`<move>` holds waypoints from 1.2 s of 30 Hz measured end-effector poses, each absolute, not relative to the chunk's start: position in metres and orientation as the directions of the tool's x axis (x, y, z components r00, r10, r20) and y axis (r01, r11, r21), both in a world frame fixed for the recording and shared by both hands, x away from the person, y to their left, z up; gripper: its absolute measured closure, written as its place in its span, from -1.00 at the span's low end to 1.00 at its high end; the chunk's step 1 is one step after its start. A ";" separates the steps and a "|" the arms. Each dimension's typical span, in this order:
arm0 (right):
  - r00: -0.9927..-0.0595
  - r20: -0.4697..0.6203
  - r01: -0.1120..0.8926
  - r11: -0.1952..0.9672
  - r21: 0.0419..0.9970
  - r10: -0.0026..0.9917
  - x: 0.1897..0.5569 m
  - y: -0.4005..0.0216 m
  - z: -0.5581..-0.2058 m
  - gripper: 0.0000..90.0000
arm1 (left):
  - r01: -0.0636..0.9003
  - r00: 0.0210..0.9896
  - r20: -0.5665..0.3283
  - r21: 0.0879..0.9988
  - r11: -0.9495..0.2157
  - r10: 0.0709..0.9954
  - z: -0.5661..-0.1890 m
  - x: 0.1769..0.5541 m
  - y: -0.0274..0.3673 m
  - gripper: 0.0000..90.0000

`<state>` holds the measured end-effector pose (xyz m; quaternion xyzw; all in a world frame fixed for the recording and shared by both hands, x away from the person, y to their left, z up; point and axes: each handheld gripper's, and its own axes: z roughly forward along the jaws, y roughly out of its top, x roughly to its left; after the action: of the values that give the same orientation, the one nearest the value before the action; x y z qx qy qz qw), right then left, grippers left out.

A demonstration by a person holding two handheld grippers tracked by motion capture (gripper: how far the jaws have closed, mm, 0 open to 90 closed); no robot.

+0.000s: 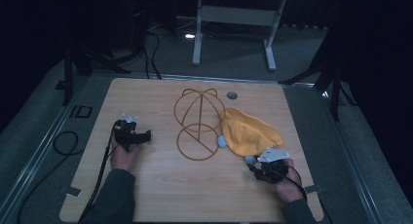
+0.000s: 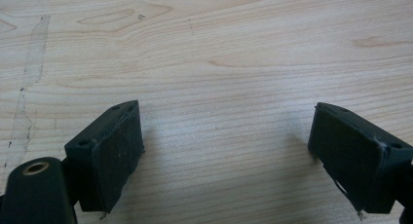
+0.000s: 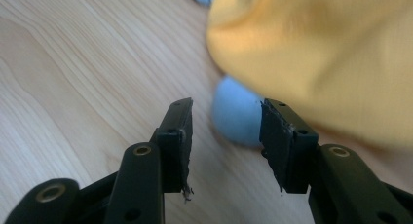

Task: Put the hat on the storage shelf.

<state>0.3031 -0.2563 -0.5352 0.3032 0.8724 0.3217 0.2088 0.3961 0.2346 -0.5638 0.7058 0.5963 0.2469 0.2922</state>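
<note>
Over on the right near side of the table [image 1: 160, 195], the right gripper [image 3: 225, 136] had its jaws partway apart around a pale blue pom-pom [image 3: 236, 114] on the yellow cloth [image 1: 251, 132], not clamping it, while the left gripper [image 2: 226, 156] sat wide apart over bare wood.

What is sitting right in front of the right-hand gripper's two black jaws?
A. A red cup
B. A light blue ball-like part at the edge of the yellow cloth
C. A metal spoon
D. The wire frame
B: in the right gripper view the light blue ball lies just ahead of the right gripper, at the edge of the yellow cloth, with the jaws apart and not pressing on it.
</note>
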 end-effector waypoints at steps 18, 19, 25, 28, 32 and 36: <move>-0.752 -0.129 0.425 0.625 0.655 0.646 0.331 -0.253 -0.548 0.23 | 0.697 0.167 -0.001 0.707 -0.118 0.986 -0.564 0.396 0.235 -0.72; -0.749 -0.124 0.430 0.620 0.656 0.651 0.332 -0.253 -0.548 0.31 | 0.697 0.167 0.000 0.707 -0.118 0.986 -0.564 0.396 0.235 -0.72; -0.722 -0.172 0.436 0.634 0.638 0.670 0.331 -0.250 -0.544 0.77 | 0.697 0.167 0.000 0.707 -0.118 0.986 -0.564 0.396 0.235 -0.72; -0.721 -0.169 0.439 0.631 0.640 0.672 0.331 -0.248 -0.540 0.83 | 0.697 0.167 0.000 0.707 -0.118 0.986 -0.564 0.396 0.235 -0.72; -0.721 -0.168 0.433 0.626 0.648 0.672 0.328 -0.247 -0.536 0.83 | 0.697 0.167 0.000 0.707 -0.118 0.986 -0.564 0.396 0.235 -0.72; -0.725 -0.173 0.417 0.624 0.661 0.667 0.325 -0.247 -0.528 0.83 | 0.697 0.167 0.000 0.707 -0.118 0.986 -0.564 0.396 0.235 -0.72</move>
<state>0.3253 -0.2472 -0.5285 0.3087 0.8774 0.3042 0.2056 0.3961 0.2346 -0.5638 0.7056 0.5964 0.2470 0.2923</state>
